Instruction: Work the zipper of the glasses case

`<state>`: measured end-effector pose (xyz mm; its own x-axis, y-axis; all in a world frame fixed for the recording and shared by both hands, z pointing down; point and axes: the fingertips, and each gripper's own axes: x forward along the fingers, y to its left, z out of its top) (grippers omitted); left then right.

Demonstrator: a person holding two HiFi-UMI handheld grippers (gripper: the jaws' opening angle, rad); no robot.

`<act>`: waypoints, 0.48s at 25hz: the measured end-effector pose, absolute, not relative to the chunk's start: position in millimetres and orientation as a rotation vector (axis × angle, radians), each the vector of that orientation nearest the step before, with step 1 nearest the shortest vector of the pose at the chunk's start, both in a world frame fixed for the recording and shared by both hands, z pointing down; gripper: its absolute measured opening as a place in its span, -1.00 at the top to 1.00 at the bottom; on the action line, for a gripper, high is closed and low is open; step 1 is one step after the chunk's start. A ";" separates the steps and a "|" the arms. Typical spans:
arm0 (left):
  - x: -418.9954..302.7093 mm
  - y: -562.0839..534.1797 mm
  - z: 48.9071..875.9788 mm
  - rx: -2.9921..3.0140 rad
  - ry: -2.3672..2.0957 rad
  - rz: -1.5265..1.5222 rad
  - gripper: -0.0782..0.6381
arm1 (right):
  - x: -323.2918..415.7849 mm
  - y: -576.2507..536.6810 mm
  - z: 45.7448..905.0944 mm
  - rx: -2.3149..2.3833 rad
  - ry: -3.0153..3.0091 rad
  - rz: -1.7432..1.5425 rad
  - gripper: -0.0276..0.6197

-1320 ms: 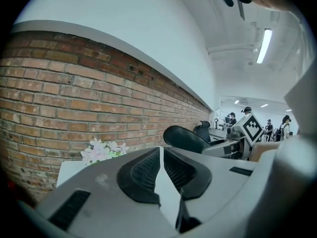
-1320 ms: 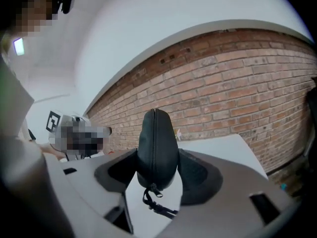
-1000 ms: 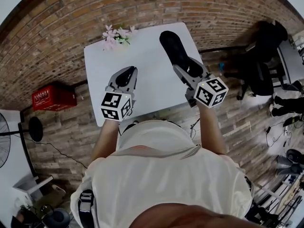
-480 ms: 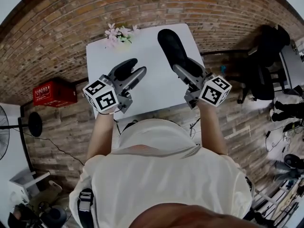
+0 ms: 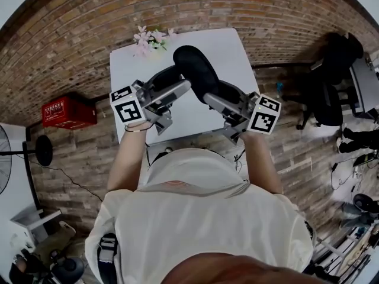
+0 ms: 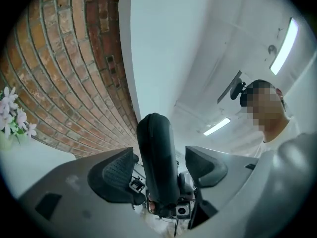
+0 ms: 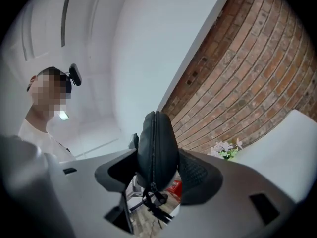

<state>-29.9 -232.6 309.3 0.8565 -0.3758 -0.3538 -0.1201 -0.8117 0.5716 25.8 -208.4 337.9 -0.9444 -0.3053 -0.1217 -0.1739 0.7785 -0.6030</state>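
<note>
**benchrat:** Brick wall behind, white desk with flowers at the far edge. Big change from a second ago: the glasses case isn't out to the right any more. It's been swung in over the middle of the desk, held up off the surface.

**zip_fan:** Who's got it?

**benchrat:** Right gripper, clamped on the case's near end, same as before. In the right gripper view the pads squeeze both sides and the zipper pull dangles just below them. The zipper looks done up along the edge facing that camera.

**zip_fan:** And the left one?

**benchrat:** Left gripper was shut and lower down. Now it's up at the case and its jaws have just been opening. They stand wide, one each side of the case, not pressing. Might be brushing one side, the view's too tight to say.

**zip_fan:** So no zipping yet.

**benchrat:** Nope. I'd guess it's lining up a second hold to steady the case, or going for the pull. The pull's at the right gripper's end though.
</note>
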 end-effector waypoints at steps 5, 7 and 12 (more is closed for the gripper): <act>-18.0 -218.8 310.6 2.465 -0.276 -0.612 -0.09 | 11.8 -190.4 338.3 -0.259 2.739 -0.977 -0.03; -14.5 -214.6 309.4 2.444 -0.242 -0.636 -0.09 | 5.6 -184.0 341.3 -0.221 2.748 -1.000 -0.03; -7.4 -210.2 307.3 2.431 -0.227 -0.653 -0.09 | -8.1 -173.3 347.0 -0.162 2.788 -1.025 -0.03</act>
<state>-7.4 -210.2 307.3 0.8639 -0.3060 -0.4000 -0.0082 -0.8026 0.5964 -8.1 -173.3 347.0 -0.9803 -0.1584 -0.1183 -0.0441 0.7585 -0.6502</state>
